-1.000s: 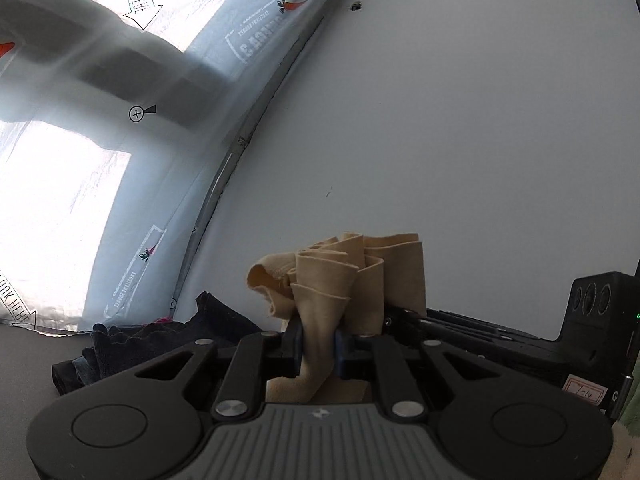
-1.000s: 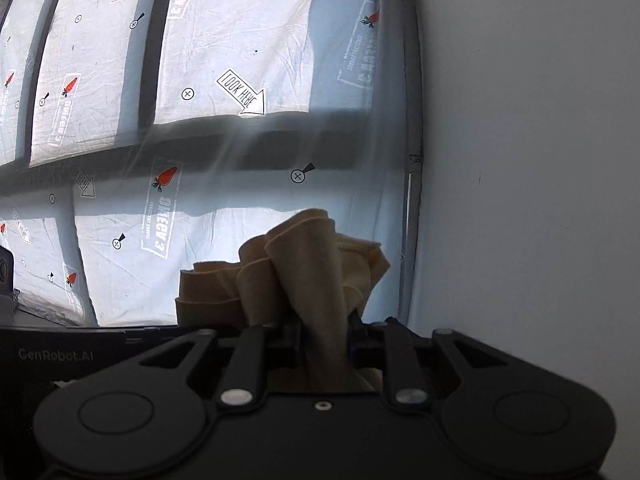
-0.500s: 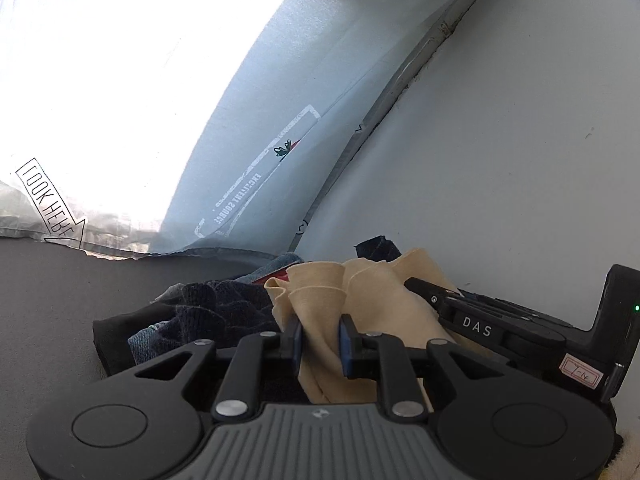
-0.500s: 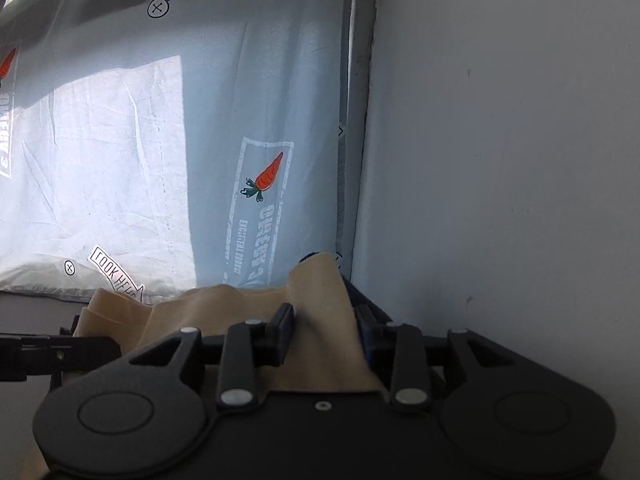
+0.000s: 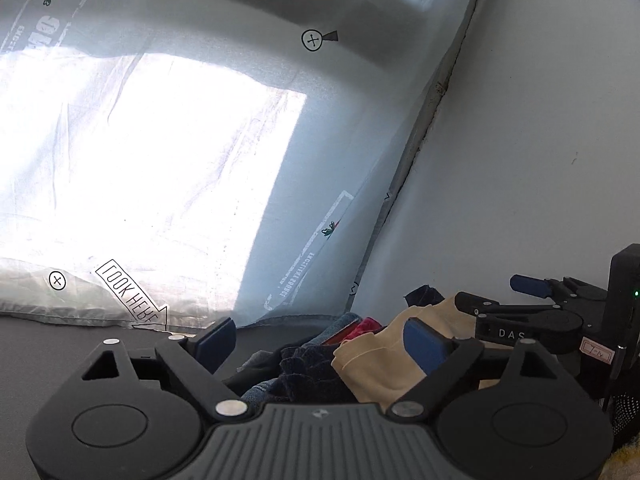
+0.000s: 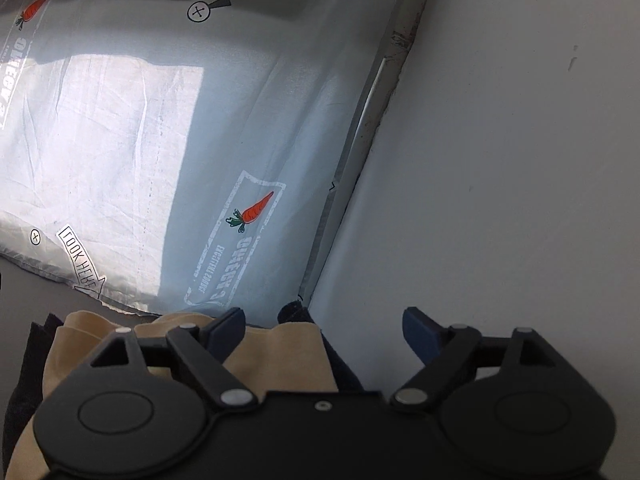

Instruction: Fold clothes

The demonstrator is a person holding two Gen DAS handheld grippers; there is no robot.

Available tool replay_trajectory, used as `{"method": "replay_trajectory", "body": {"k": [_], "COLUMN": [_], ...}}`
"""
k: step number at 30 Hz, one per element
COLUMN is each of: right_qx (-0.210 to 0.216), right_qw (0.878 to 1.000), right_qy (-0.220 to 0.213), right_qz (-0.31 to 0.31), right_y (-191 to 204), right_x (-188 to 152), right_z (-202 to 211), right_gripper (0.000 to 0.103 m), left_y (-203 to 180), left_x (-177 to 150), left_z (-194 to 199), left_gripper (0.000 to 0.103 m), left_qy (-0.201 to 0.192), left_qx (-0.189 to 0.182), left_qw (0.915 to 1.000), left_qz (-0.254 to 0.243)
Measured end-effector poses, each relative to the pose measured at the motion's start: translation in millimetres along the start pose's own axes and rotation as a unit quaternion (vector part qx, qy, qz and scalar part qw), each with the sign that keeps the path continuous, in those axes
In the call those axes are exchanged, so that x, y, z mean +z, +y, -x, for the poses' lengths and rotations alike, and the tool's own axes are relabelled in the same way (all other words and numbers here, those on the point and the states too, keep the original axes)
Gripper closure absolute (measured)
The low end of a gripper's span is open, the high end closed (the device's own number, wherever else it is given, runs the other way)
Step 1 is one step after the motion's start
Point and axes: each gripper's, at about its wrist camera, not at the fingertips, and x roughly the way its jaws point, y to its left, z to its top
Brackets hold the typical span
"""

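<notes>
A tan garment (image 5: 376,364) lies on top of a pile of dark clothes (image 5: 304,372) in the corner by the wall. My left gripper (image 5: 320,340) is open just above the pile, with nothing between its blue pads. The other gripper (image 5: 532,312) shows at the right, beyond the tan cloth. In the right wrist view the tan garment (image 6: 276,352) lies under my right gripper (image 6: 324,324), which is open and empty. Dark cloth (image 6: 296,312) sticks out behind it.
A white wall (image 6: 500,160) rises on the right. A translucent printed curtain (image 6: 160,140) covers a bright window on the left. A grey surface (image 5: 60,344) runs along the left under the curtain's hem.
Both grippers were shut on the tan garment and held it up. They came down to the clothes pile and opened, leaving the garment on the pile.
</notes>
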Motion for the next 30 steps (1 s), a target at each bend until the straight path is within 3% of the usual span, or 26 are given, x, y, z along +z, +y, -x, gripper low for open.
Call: {"method": "replay_trajectory", "body": {"k": [5,9,12,14,18,21,30], "right_qx": [0.029,0.056,0.082,0.095,0.109,0.116,0.137], "right_qw": [0.997,0.991,0.986,0.983,0.981,0.981,0.981], "right_qy": [-0.035,-0.054,-0.068,-0.079,-0.084,-0.080,-0.069], "right_qz": [-0.058,-0.106,-0.129,-0.135,-0.134,-0.131,-0.119], "right_y": [15,35,57,75,128,173,305], "right_x": [3,-10,-22,-30,-36,-37,-42], "right_z": [88,155,198,226,282,319,430], "right_gripper": [0.003,0.001,0.000,0.000,0.000,0.000,0.000], "left_y": [-3,-17,-18,-19,-16,-11,89], "left_x": [-2,-22,-43,-55,-64,-77,-112], "left_z": [113,196,257,293,344,377,501], "left_gripper": [0.000,0.000,0.000,0.000,0.000,0.000,0.000], "left_qy": [-0.058,-0.094,-0.134,-0.149,-0.099,-0.094,-0.061], "left_qx": [0.028,0.058,0.086,0.091,0.127,0.187,0.206], "left_qw": [0.9975,0.9938,0.9860,0.9834,0.9867,0.9761,0.9761], "left_qz": [-0.030,0.007,0.051,0.049,-0.020,-0.057,-0.031]}}
